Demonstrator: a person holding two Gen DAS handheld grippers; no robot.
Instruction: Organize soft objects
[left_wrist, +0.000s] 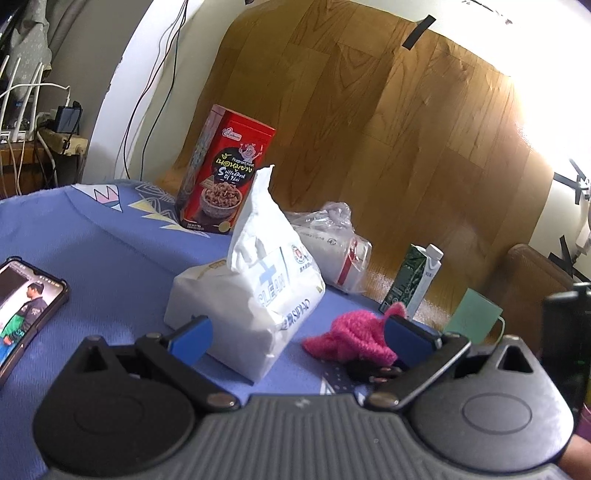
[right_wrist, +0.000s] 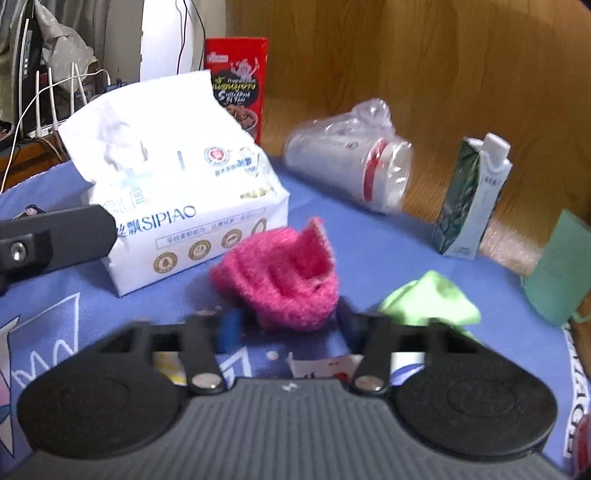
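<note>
**Pink knit between the right jaws**

Blue printed cloth (right_wrist: 369, 236) covers the work surface, with a wood-grain sheet rising behind it at the top of both views. At the centre of your right wrist view sits the crumpled pink knitted piece (right_wrist: 280, 273), just in front of the white soft pack of tissues (right_wrist: 177, 173). Your right gripper (right_wrist: 286, 325) has its blue pads on either side of the knit's near edge. The picture is blurred, so you cannot tell whether the pads already press the wool.

Your left gripper (left_wrist: 295, 332) stands with its jaws wide apart and nothing between them; the tissue pack fills the gap ahead of it, while the knit lies at lower right of that view, against the right finger.

To do this grip well, you should take a thick fold of the knit rather than a loose edge, since a floppy piece will likely slip or stretch. Close squarely before lifting. Watch the small light green cloth (right_wrist: 432, 299) lying just to the right of the knit, so you do not pinch it as well. Leave the red carton (right_wrist: 240, 85), the bagged cups (right_wrist: 354, 162) and the green-and-white drink carton (right_wrist: 472, 199) alone.
</note>
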